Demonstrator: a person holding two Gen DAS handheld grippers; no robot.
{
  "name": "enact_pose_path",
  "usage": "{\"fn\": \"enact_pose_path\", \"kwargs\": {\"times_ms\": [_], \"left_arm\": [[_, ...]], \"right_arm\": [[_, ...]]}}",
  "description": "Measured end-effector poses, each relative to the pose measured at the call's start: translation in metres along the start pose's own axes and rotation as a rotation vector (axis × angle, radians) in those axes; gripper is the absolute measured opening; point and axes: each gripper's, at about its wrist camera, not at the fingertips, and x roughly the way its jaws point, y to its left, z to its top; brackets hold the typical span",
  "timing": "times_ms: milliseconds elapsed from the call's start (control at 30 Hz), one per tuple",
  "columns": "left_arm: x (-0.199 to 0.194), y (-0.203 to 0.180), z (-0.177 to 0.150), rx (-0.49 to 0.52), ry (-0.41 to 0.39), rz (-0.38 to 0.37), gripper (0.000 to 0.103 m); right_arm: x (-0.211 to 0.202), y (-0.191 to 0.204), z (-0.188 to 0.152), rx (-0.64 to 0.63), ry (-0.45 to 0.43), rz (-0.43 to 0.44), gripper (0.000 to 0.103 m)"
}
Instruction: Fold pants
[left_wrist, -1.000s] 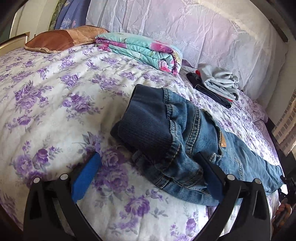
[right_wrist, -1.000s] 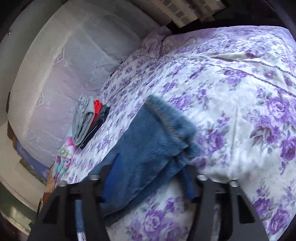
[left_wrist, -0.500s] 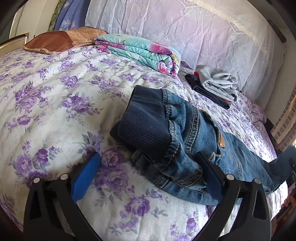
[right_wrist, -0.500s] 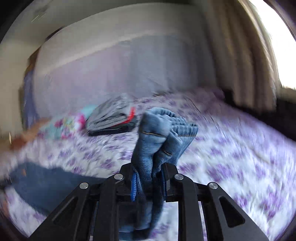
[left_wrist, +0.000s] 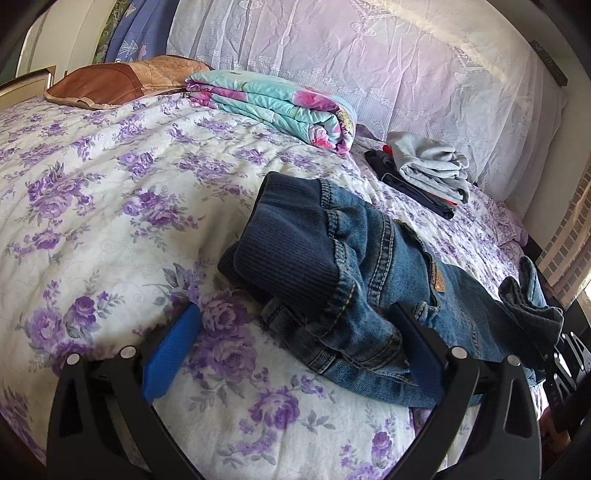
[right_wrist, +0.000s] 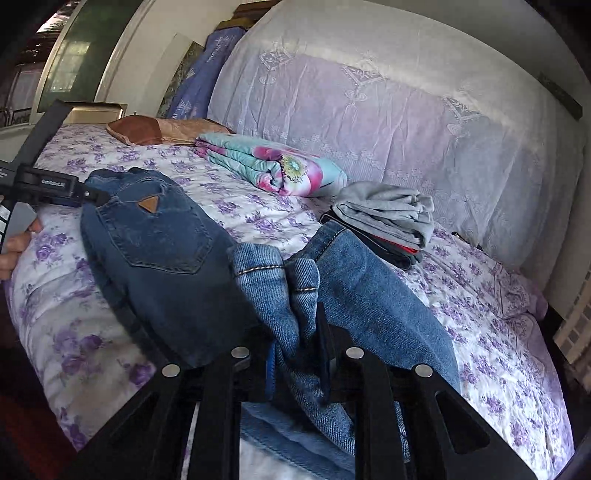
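Observation:
Blue jeans (left_wrist: 332, 269) lie along the near edge of a floral bed, waistband end crumpled toward the left. My left gripper (left_wrist: 295, 343) is open, low over the bed; its right finger (left_wrist: 421, 350) rests on the waistband denim and its blue left pad (left_wrist: 173, 347) is over the bedspread. My right gripper (right_wrist: 295, 332) is shut on the bunched leg cuffs (right_wrist: 277, 280) and holds them lifted over the jeans (right_wrist: 159, 236), toward the back pocket. The right gripper also shows at the far right of the left wrist view (left_wrist: 554, 354), with the cuffs (left_wrist: 528, 295) raised.
A folded teal floral blanket (left_wrist: 280, 103) and a stack of folded grey and dark clothes (left_wrist: 424, 173) lie along the lace-covered headboard (left_wrist: 369, 55). A brown pillow (left_wrist: 110, 81) sits at the far left. The left gripper's body (right_wrist: 40, 181) shows at the bed's edge.
My right gripper has closed on the leg cuffs, lifted them off the bed and swung them toward the waistband end. The left gripper has stayed in place, open.

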Motion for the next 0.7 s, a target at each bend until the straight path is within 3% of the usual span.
{"fn": "enact_pose_path", "kwargs": {"times_ms": [33, 133, 233, 267, 300, 433, 500, 567, 633, 700], "left_arm": [[0.001, 0.000, 0.001, 0.000, 0.000, 0.000, 0.098], [0.000, 0.000, 0.000, 0.002, 0.000, -0.003, 0.098], [0.000, -0.001, 0.000, 0.002, 0.000, -0.001, 0.098], [0.000, -0.001, -0.001, 0.002, 0.000, -0.001, 0.098], [0.000, -0.001, -0.001, 0.001, 0.000, -0.001, 0.098], [0.000, 0.000, -0.001, 0.002, 0.000, -0.001, 0.098], [0.000, 0.000, -0.001, 0.002, 0.000, -0.001, 0.098], [0.000, 0.000, -0.001, 0.002, 0.000, -0.002, 0.098], [0.000, 0.000, -0.001, 0.002, 0.000, -0.002, 0.098], [0.000, 0.000, -0.001, 0.002, 0.000, -0.001, 0.098]], "right_arm": [[0.002, 0.003, -0.001, -0.012, 0.015, 0.001, 0.020], [0.034, 0.021, -0.007, -0.131, 0.184, 0.043, 0.032], [0.023, 0.025, -0.004, -0.161, 0.159, 0.037, 0.048], [0.020, 0.017, -0.002, -0.134, 0.160, 0.057, 0.060], [0.016, 0.007, -0.001, -0.084, 0.167, 0.103, 0.065], [-0.016, -0.038, 0.017, 0.150, 0.077, 0.281, 0.067], [-0.023, -0.062, 0.028, 0.255, 0.022, 0.255, 0.068], [-0.012, -0.077, 0.037, 0.299, 0.018, 0.164, 0.068], [0.012, -0.086, 0.037, 0.329, 0.070, 0.119, 0.069], [0.057, -0.078, 0.023, 0.340, 0.232, 0.150, 0.078]]}}
